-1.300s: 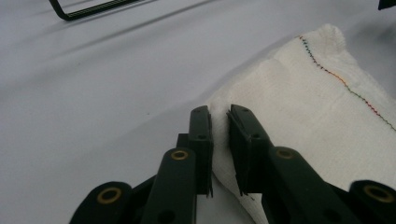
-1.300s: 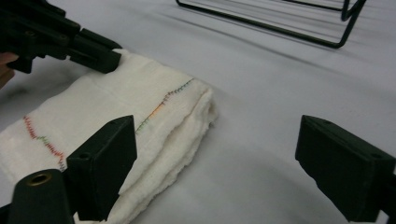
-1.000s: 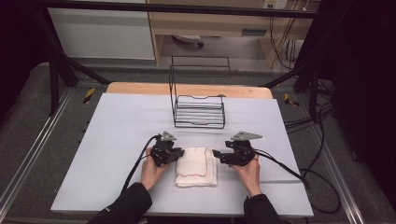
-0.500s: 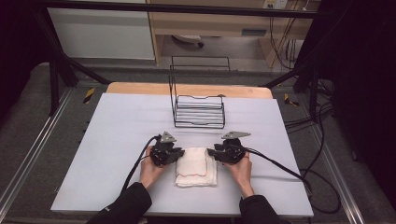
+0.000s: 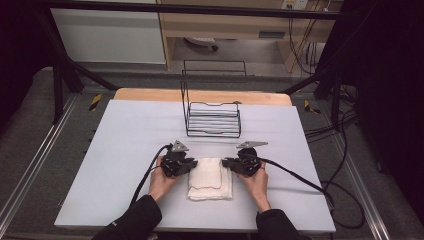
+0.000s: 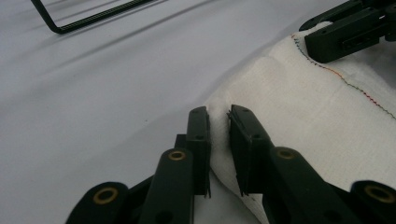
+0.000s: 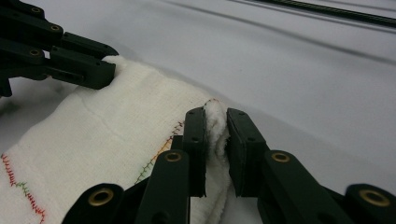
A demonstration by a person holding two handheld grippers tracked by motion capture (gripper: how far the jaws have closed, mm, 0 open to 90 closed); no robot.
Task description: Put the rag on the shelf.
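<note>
Pinching the far corners of a folded white towel (image 5: 210, 178), the left gripper (image 5: 190, 165) grips its left edge and the right gripper (image 5: 229, 163), jaws just closed, its right. Towel lies between them on the white table (image 5: 125, 150); a wire rack (image 5: 212, 119) stands beyond, well apart.

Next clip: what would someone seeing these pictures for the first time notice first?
A folded white cloth lies on the near middle of the pale table, pinched at its far corners by two claws: the left claw and the right claw, whose jaws have just been closing on the fabric. Behind it, near the table's far edge, stands an empty black wire rack.
</note>
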